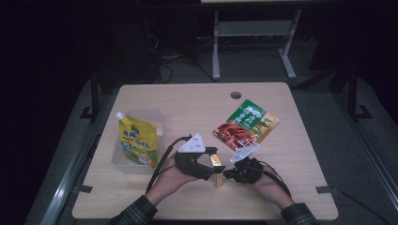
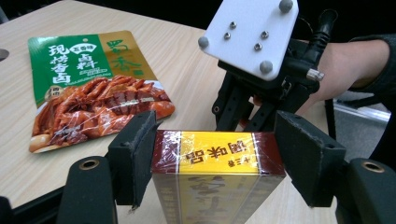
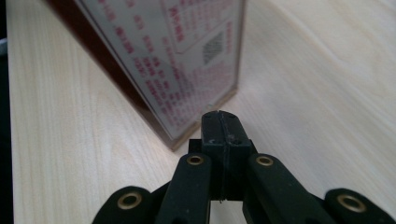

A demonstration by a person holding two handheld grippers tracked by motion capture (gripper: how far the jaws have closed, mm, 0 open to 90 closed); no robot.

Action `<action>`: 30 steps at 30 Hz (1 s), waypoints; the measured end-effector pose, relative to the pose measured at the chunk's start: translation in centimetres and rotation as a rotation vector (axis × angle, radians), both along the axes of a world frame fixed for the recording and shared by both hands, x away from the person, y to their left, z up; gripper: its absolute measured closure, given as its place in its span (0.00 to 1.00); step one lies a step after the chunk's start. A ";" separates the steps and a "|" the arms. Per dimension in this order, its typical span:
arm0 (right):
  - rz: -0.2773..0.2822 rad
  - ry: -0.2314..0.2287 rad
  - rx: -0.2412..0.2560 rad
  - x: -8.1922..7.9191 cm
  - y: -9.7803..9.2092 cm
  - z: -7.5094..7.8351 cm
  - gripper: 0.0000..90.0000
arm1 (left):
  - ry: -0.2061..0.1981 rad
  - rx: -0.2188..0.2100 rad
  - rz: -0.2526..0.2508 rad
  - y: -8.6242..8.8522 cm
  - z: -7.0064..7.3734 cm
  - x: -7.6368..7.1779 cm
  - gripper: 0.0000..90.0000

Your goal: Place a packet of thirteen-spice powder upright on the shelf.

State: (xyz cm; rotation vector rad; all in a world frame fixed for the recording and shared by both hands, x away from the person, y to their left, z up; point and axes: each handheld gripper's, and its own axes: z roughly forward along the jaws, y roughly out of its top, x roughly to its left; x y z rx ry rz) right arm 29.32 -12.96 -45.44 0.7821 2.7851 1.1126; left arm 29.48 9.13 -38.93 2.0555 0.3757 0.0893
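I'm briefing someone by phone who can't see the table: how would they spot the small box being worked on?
On the light wooden table, look at its near edge, where both hands meet. Between the left tongs and the right tongs stands a small box, upright, dark red with a yellow band. Unlike the flat green-and-red snack pouch behind and the yellow spouted pouch at left, it is rigid and standing.

Lab: test desk [image 1: 281,187], cables [image 1: 169,70].
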 end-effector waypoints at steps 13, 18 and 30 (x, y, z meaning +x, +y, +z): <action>-0.036 0.012 0.022 -0.7 -1.3 0.5 0.99 | 0.001 -0.030 0.018 0.4 0.8 -0.1 0.23; -0.043 0.014 0.028 -1.6 -2.1 0.7 0.99 | 0.004 -0.043 0.028 1.3 1.6 -0.3 0.23; -0.012 0.048 0.011 -4.0 -1.4 0.4 1.00 | 0.028 -0.018 0.064 5.0 1.6 -1.6 0.22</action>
